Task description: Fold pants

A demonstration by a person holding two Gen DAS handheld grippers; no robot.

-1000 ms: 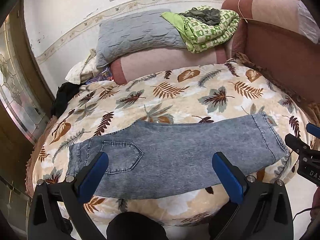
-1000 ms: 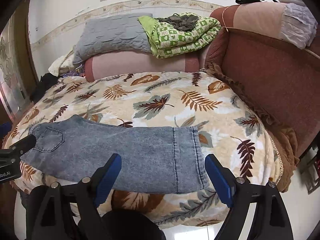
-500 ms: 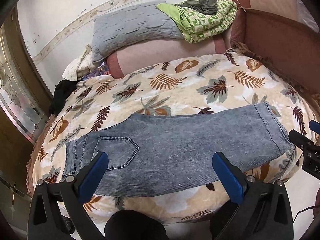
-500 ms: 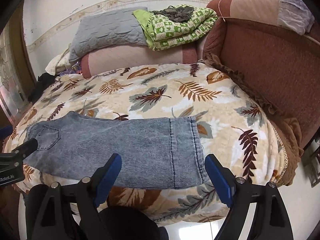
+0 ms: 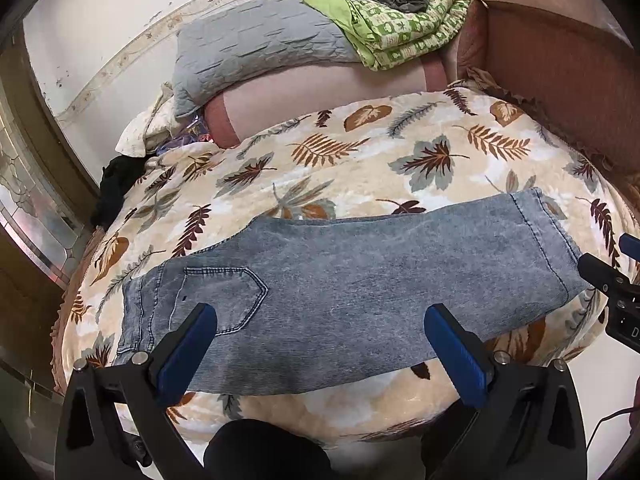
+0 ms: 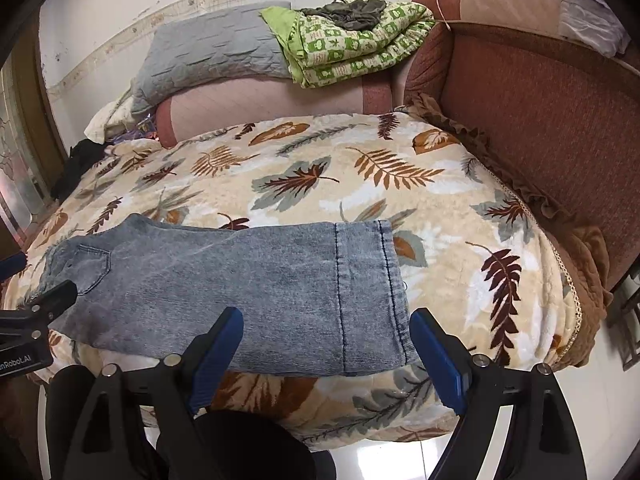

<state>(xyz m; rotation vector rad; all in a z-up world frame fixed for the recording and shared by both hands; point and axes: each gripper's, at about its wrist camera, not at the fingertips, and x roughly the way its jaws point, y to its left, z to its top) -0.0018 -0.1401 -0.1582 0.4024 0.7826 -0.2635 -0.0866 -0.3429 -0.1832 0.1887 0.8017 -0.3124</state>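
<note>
Left gripper [image 5: 320, 344] and right gripper [image 6: 326, 344]: blue fingers spread wide, pinching nothing, both poised over the near edge of the jeans [image 5: 344, 300]. One pair, pale washed denim, flat, legs stacked, one back pocket [image 5: 224, 292] at left, hem at right, on the leaf-print blanket [image 5: 360, 160]. Beyond: one grey pillow [image 5: 256, 48], one green quilt [image 5: 404, 36], folded.
</note>
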